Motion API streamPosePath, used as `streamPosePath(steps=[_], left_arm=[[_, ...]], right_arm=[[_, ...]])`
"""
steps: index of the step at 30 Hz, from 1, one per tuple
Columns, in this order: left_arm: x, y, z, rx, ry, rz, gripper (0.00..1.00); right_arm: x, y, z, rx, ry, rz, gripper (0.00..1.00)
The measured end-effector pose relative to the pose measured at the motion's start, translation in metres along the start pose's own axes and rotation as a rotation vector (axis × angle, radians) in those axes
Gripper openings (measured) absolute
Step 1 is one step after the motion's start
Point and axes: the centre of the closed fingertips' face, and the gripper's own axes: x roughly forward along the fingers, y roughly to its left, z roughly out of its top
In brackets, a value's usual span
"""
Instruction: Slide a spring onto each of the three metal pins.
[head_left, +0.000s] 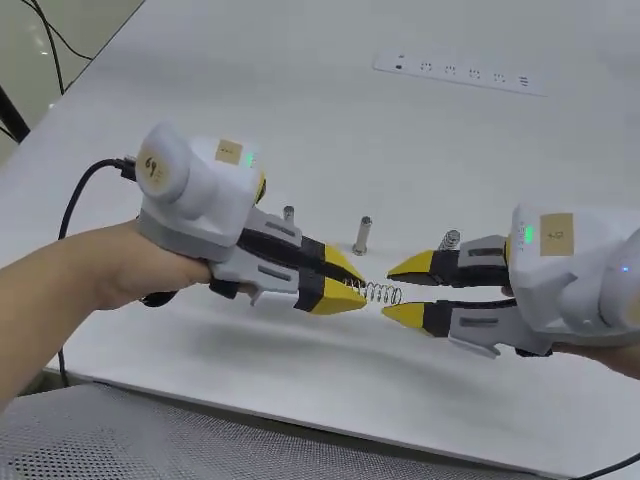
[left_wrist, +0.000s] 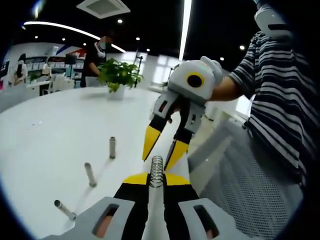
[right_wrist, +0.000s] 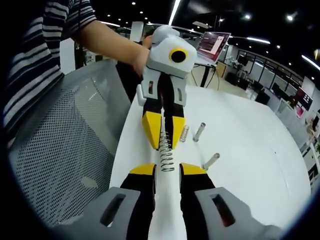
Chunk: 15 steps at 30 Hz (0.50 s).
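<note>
Three short metal pins (head_left: 362, 235) — dull grey cylinders — stand upright on a smooth white table (head_left: 300, 90), just behind the fingertips of both grippers. One thin wire spring (head_left: 382, 293), a tight shiny coil, sticks out past the tips of the left gripper (head_left: 356, 292), whose black, yellow-tipped jaws are clenched on its near end. The right gripper (head_left: 392, 290) faces it tip to tip with its jaws spread apart. The free end of the spring lies in the gap between them; whether it touches either one cannot be told. Below the fingers, past the table's near edge, is a grey perforated mesh seat (head_left: 150, 440). A white power strip (head_left: 460, 73) lies far beyond the fingertips. Around it all is an open office with ceiling strip lights and a leafy potted plant (left_wrist: 119, 75).
</note>
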Motion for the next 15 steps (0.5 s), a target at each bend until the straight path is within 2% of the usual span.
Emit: streamPosePath(steps=[3,7,15], left_arm=[[0.0002,-0.0011,0.0004,-0.002,0.0,-0.008,0.02],[0.0012,-0.0032,0.0,-0.003,0.003,-0.02,0.02],[0.0009,-0.0027,-0.0015,-0.001,0.009,-0.022,0.02]], right_arm=[[-0.0001,0.001,-0.0008,-0.001,-0.002,-0.001,0.13],[0.0002,0.0023,0.002,0.034,-0.026,0.008,0.09],[-0.0006,0.0035,0.0031,0.024,-0.014,0.013,0.07]])
